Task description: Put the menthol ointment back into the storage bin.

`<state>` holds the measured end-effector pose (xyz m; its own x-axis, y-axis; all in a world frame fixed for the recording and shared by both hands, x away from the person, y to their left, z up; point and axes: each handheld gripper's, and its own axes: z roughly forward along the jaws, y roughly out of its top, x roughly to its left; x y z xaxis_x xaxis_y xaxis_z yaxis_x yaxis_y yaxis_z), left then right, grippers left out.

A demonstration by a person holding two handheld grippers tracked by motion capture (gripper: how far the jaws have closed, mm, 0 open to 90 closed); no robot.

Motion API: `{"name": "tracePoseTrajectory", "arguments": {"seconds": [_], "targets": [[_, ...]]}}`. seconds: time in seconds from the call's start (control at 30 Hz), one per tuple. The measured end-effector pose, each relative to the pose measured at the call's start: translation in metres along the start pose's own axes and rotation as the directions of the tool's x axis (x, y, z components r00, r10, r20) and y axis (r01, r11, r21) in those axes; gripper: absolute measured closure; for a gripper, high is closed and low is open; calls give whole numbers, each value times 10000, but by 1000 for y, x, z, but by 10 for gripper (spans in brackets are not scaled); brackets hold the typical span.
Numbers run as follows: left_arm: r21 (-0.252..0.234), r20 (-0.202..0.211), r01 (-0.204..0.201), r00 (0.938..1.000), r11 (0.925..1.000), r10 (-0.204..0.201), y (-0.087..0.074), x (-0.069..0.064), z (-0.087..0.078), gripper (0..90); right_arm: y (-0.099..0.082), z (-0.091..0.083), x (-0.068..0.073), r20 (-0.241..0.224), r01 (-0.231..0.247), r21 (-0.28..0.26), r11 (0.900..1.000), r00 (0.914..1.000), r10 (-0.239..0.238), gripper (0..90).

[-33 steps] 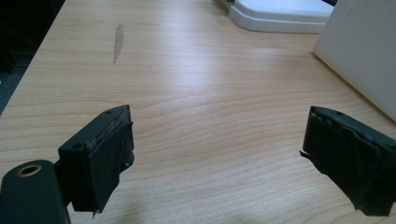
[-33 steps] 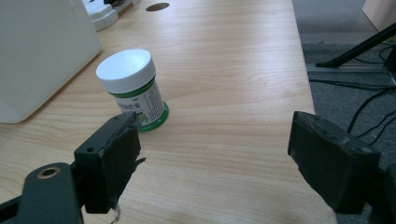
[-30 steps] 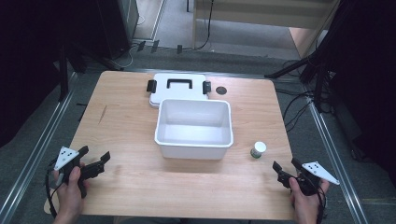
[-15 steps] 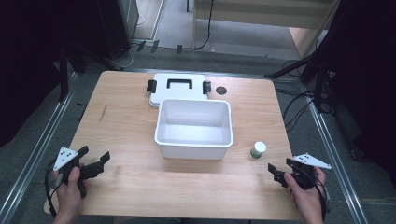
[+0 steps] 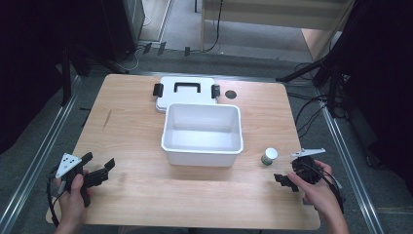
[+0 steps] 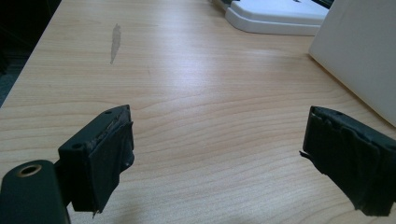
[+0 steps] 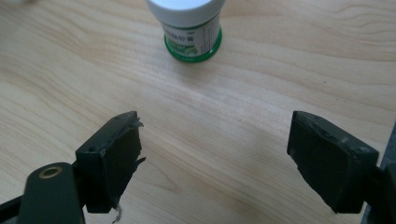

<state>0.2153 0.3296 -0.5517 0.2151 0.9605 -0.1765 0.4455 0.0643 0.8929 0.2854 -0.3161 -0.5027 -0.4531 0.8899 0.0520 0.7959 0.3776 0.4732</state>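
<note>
Light wood desk (image 5: 136,122), white open bin (image 5: 202,127) at centre, its white lid (image 5: 186,92) with black handle and latches lying flat just behind it, touching or nearly touching the bin's far wall. Small dark disc (image 5: 231,94) on the desk right of the lid. Your target, the small bottle (image 5: 268,156) with white cap and green label, stands upright on the desk just off the bin's front right corner, apart from the bin. Your right gripper (image 5: 285,179) sits near the desk's front right edge, close to the bottle but not touching it; in the right gripper view the bottle (image 7: 190,23) stands ahead of the fingers (image 7: 114,158), roughly centred between them, bare wood in the gap. Right fingers are spread wide, nothing held. Your left gripper (image 5: 100,171) is at the front left of the desk, well apart from the bin; in the left gripper view its fingers (image 6: 105,158) are also spread wide over bare wood, holding nothing, with the bin wall (image 6: 359,51) off to the right and the lid (image 6: 275,18) farther ahead.
</note>
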Motion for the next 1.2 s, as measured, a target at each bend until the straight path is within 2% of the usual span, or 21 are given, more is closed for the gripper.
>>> {"name": "tracePoseTrajectory", "arguments": {"seconds": [0.03, 0.17, 0.2, 0.37, 0.4, 0.53, 0.73, 0.9, 1.07, 1.17, 1.2], "targets": [[19, -2, -4, 10000, 10000, 4, 0, 0, 0, 91, 8, 1, 1, 97, 221, 567, 9981, 9997, -227, 180], [6, -17, 0, 10000, 10000, 0, 0, 0, 0, 91, 24, 3, 4, 260, 545, 1566, 9862, 9979, -593, 166], [10, -18, -10, 10000, 10000, 10, 0, 0, 0, 91, 24, 3, 4, 260, 545, 1566, 9862, 9979, -593, 166], [23, -5, 6, 10000, 10000, -6, 0, 0, 0, 91, 39, 6, 11, 454, 759, 2554, 9638, 9949, -904, 160], [35, 3, 7, 10000, 10000, -7, 0, 0, 0, 91, 44, 7, 13, 607, 764, 2719, 9593, 9935, -964, 163], [27, -21, 49, 10000, 10000, -48, 0, 0, 0, 91, 56, 9, 15, 886, 659, 2908, 9545, 9915, -954, 182], [49, -21, 34, 10000, 10000, -34, 0, 0, 0, 91, 72, 10, 20, 933, 628, 2943, 9537, 9912, -941, 214], [64, -42, -12, 10000, 10000, 12, 0, 0, 0, 91, 90, 17, 25, 954, 500, 3192, 9464, 9918, -845, 243], [59, -73, -14, 10000, 10000, 14, 0, 0, 0, 91, 98, 24, 27, 821, 364, 3435, 9385, 9943, -686, 306], [62, -82, -9, 10000, 10000, 10, 0, 0, 0, 91, 101, 31, 27, 627, 359, 3608, 9319, 9961, -627, 393], [43, -86, 14, 10000, 10000, -14, 0, -1, 0, 91, 101, 31, 27, 627, 359, 3608, 9319, 9961, -627, 393]]}}
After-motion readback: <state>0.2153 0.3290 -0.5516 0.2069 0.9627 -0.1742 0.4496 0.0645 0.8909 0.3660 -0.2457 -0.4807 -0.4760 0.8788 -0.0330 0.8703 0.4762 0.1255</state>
